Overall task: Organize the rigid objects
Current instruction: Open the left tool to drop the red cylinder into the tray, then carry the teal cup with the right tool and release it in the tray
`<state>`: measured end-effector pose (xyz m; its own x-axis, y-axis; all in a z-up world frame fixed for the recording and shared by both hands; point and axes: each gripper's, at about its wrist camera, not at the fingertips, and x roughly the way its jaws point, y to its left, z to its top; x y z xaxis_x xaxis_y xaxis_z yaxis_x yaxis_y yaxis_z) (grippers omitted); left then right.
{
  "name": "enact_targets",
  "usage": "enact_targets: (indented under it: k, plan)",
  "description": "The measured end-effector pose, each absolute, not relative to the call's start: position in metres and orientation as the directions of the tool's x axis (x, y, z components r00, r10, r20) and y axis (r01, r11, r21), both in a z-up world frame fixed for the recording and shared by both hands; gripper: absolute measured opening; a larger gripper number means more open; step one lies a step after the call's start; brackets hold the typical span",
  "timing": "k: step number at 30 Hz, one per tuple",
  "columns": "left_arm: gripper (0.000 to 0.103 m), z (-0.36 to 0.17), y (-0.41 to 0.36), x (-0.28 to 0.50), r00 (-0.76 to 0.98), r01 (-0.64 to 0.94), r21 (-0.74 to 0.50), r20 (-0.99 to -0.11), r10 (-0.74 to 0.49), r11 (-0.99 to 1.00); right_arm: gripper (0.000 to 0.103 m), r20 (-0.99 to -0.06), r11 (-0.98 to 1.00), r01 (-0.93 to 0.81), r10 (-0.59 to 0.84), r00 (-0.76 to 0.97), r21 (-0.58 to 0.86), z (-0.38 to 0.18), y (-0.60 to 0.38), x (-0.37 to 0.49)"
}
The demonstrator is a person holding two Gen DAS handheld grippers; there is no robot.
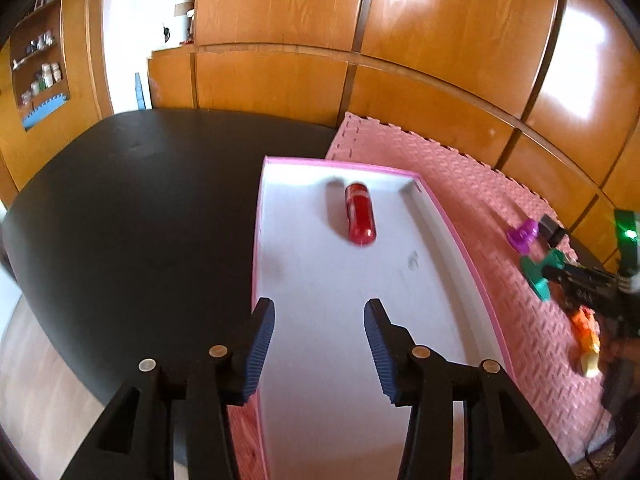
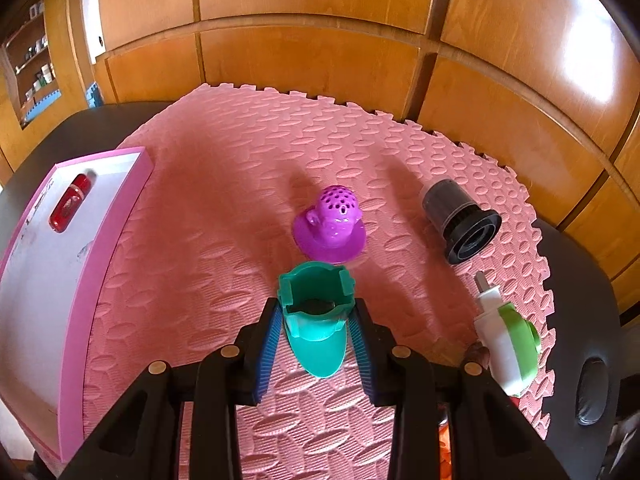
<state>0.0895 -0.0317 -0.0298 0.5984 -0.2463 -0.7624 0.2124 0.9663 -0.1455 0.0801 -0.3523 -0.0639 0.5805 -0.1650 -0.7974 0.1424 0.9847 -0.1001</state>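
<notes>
A red capsule-shaped object (image 1: 359, 214) lies in the far part of the pink-rimmed white tray (image 1: 460, 236); it also shows in the right wrist view (image 2: 70, 203). My left gripper (image 1: 319, 322) is open and empty over the tray's near half. My right gripper (image 2: 317, 320) is shut on a teal plastic piece (image 2: 318, 320) just above the pink foam mat (image 2: 200, 240); from the left wrist view the teal piece (image 1: 538, 274) sits in the gripper at the right. A purple perforated piece (image 2: 332, 224), a black ribbed cylinder (image 2: 460, 216) and a white-and-green device (image 2: 506, 344) lie on the mat.
The mat and tray rest on a dark round table (image 1: 140, 200). Wooden cabinet panels (image 2: 320, 60) stand close behind. An orange and yellow object (image 1: 586, 340) lies on the mat near my right gripper. Shelves with small items are at the far left (image 1: 40, 72).
</notes>
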Motion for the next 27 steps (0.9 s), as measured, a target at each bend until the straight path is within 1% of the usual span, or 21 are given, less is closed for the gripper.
enact_targets:
  k: [5,13,17,19,27]
  plan:
    - [0.048,-0.028,-0.035,0.069,0.605,0.229,-0.144,-0.754,-0.257,0.963,0.034,-0.797,0.989,0.118,-0.138,0.588,-0.084,-0.061,-0.339,0.076]
    - [0.049,-0.019,-0.027,0.055,0.647,0.208,-0.118,-0.728,-0.227,0.971,0.034,-0.779,0.997,0.075,-0.066,0.624,-0.024,-0.047,-0.309,0.066]
    - [0.054,-0.019,-0.019,0.051,0.655,0.179,-0.114,-0.727,-0.205,0.977,0.034,-0.765,1.0,0.028,-0.014,0.644,0.005,-0.037,-0.287,0.065]
    - [0.054,-0.02,-0.014,0.05,0.654,0.165,-0.115,-0.731,-0.196,0.98,0.034,-0.757,1.0,0.003,0.011,0.654,0.017,-0.032,-0.275,0.064]
    - [0.054,-0.025,-0.003,0.046,0.649,0.137,-0.118,-0.74,-0.179,0.983,0.034,-0.746,0.983,-0.101,0.181,0.641,0.151,-0.023,-0.235,0.072]
